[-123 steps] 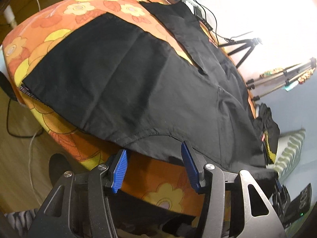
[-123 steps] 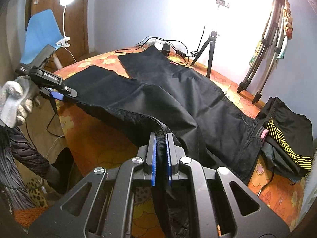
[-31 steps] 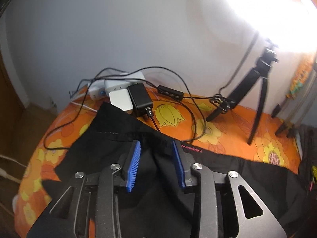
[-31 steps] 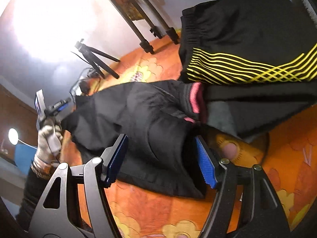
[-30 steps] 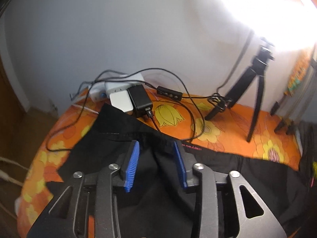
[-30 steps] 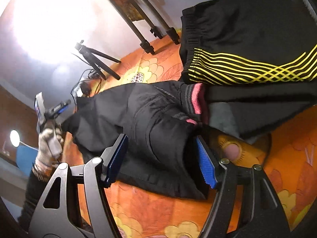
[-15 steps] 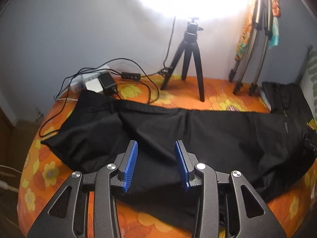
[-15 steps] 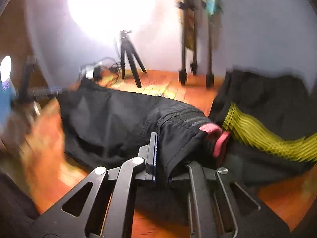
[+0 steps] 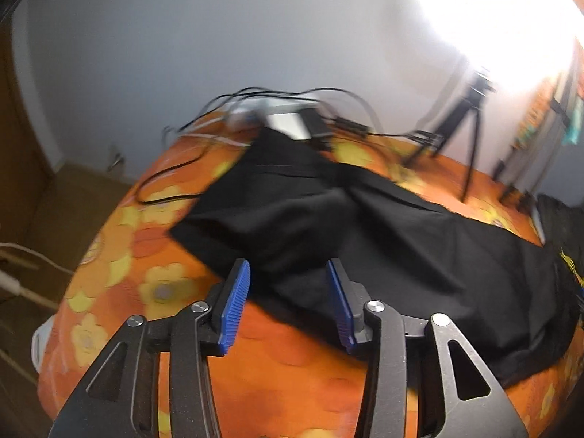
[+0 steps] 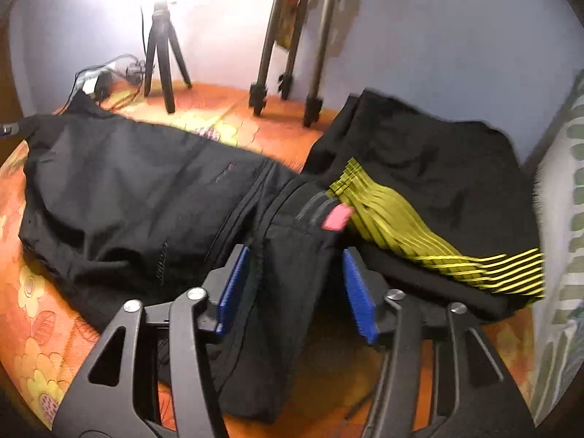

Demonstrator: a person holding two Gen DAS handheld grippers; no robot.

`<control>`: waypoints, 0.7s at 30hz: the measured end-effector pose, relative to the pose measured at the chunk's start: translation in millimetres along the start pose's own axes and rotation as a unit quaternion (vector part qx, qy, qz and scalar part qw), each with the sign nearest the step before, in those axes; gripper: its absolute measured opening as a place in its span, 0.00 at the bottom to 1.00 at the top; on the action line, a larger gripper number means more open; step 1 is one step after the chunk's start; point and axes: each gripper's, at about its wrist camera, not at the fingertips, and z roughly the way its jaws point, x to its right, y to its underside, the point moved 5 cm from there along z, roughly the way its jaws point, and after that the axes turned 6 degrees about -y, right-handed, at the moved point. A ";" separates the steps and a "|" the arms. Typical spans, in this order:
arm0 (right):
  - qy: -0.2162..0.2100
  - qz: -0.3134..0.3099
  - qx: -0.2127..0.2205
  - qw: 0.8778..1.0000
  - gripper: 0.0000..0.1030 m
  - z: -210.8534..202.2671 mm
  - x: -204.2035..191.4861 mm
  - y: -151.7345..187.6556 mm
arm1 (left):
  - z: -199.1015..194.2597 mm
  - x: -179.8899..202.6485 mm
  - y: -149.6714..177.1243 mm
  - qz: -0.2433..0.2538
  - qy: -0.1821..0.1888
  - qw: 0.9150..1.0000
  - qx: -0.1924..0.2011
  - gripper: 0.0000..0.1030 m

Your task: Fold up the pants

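Surface: a bed with an orange flowered sheet (image 9: 153,255) carries everything; the black pants serve as the landmark below.
Pants: the black pants (image 9: 383,233) lie lengthwise across the sheet, folded leg over leg, hems at the far left end in the left wrist view, waistband with a pink tag (image 10: 337,217) at the right end in the right wrist view.
Left of the pants: a white power strip with plugs (image 9: 284,118) and loose black cables (image 9: 171,179) lie on the sheet just beyond the hem end.
Left gripper: the left gripper (image 9: 288,294) hangs over the near edge of the pants close to the hems; its blue fingers (image 9: 233,301) stand apart, have just been widening, and pinch nothing, though cloth shows behind the gap.
Behind the pants: a small black tripod (image 10: 162,54) and taller tripod legs (image 10: 288,36) stand by the wall.
Right gripper: the right gripper (image 10: 295,286) is at the waistband end; its blue fingers (image 10: 359,295) have just sprung apart, released, with the waistband fold lying loose between them.
Right of the pants: a second black garment with yellow stripes (image 10: 419,197) lies touching the waistband.
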 end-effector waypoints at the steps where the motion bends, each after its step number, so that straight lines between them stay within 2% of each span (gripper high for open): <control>1: 0.004 0.008 0.006 1.000 0.54 -9.4 0.9 -1.8 | 4.3 -11.4 -2.2 -0.007 -0.006 1.000 0.000 0.42; 4: -0.023 0.032 0.026 0.999 0.54 -33.6 -5.6 -7.5 | 18.2 -39.7 -11.3 -0.027 -0.018 0.999 0.005 0.42; 6: -0.047 0.030 0.037 0.998 0.54 -47.7 -19.9 -10.2 | 30.6 -52.3 -14.1 -0.058 0.010 0.998 -0.011 0.42; 10: -0.082 0.009 0.050 0.995 0.54 -60.9 -64.2 -12.5 | 38.5 -59.6 -15.3 -0.128 0.083 0.988 -0.028 0.43; 12: -0.102 0.005 0.046 0.994 0.54 -59.7 -83.0 -9.9 | 36.2 -56.0 -19.2 -0.135 0.099 0.986 -0.026 0.55; 13: -0.110 0.003 0.042 0.993 0.54 -57.3 -90.6 -8.3 | 37.0 -53.3 -22.3 -0.133 0.100 0.986 -0.026 0.62; 14: -0.118 -0.001 0.038 0.992 0.54 -54.2 -97.9 -7.1 | 40.5 -49.3 -24.9 -0.127 0.097 0.987 -0.031 0.64; 17: -0.130 -0.019 0.030 0.991 0.54 -46.7 -117.3 -7.2 | 57.8 -46.6 -30.2 -0.130 0.085 0.986 -0.057 0.64; 21: -0.152 -0.050 0.038 0.986 0.54 -38.6 -141.9 -33.6 | 76.8 -51.2 -31.7 -0.164 0.085 0.980 -0.072 0.62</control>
